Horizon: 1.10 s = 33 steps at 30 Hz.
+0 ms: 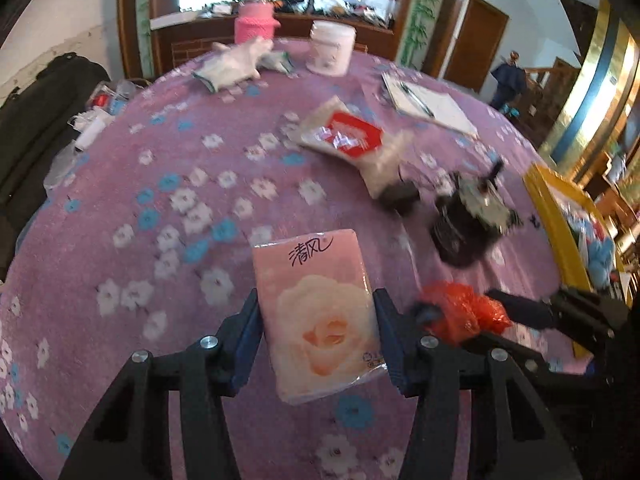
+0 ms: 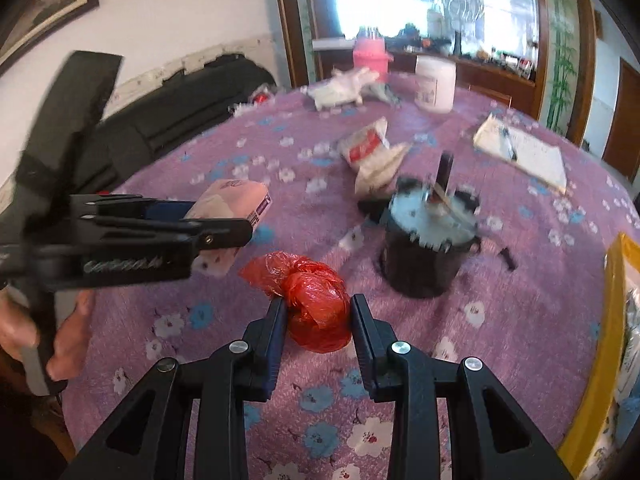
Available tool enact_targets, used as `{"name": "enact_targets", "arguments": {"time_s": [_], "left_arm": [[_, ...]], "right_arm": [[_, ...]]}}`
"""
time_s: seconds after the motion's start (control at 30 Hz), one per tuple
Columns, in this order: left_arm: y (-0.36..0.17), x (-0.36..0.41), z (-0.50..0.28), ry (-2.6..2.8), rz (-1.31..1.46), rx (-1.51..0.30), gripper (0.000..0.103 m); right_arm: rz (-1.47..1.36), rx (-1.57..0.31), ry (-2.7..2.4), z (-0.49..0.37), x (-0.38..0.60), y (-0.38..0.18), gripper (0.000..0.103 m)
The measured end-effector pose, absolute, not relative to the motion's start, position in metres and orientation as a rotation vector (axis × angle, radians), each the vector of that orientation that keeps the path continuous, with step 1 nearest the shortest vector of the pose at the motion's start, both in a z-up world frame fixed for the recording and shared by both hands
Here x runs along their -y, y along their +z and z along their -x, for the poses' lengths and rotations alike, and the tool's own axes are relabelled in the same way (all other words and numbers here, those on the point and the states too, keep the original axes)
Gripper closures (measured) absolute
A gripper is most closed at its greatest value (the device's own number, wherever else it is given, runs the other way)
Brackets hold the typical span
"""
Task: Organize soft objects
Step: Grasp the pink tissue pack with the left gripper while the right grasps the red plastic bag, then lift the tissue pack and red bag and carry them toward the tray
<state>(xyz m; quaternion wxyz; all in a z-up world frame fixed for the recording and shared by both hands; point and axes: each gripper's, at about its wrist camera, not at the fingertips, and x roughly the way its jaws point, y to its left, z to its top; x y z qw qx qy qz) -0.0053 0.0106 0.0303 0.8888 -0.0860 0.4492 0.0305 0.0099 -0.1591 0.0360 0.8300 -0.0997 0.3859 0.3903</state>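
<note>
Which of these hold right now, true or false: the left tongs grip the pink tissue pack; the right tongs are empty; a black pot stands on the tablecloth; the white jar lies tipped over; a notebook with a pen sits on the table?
1. The left tongs grip the pink tissue pack. True: both pads press on its sides.
2. The right tongs are empty. False: they are closed on a crumpled red plastic bag.
3. A black pot stands on the floral tablecloth. True.
4. The white jar lies tipped over. False: it stands upright at the far edge, beside a pink container.
5. A notebook with a pen on it sits on the table. True.
</note>
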Motion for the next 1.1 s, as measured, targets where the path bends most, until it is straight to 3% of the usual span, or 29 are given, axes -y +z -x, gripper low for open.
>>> {"name": "enact_targets", "arguments": {"time_s": [0.37,0.5,0.57,1.1], "left_arm": [[0.013,-0.019,0.008,0.066,0.215,-0.965,0.049],[0.012,-0.016,0.012,0.075,0.189,-0.926,0.049],[0.012,-0.014,0.011,0.076,0.182,-0.925,0.050],[0.017,-0.019,0.014,0.059,0.226,-0.883,0.051]], "right_arm": [[0.286,-0.784,0.845,-0.001,0.155,0.038,0.048],[0.266,-0.793,0.858,-0.003,0.151,0.032,0.048],[0.241,-0.814,0.856,-0.006,0.149,0.028,0.065],[0.140,-0.727,0.781,-0.012,0.164,0.044,0.066]]}}
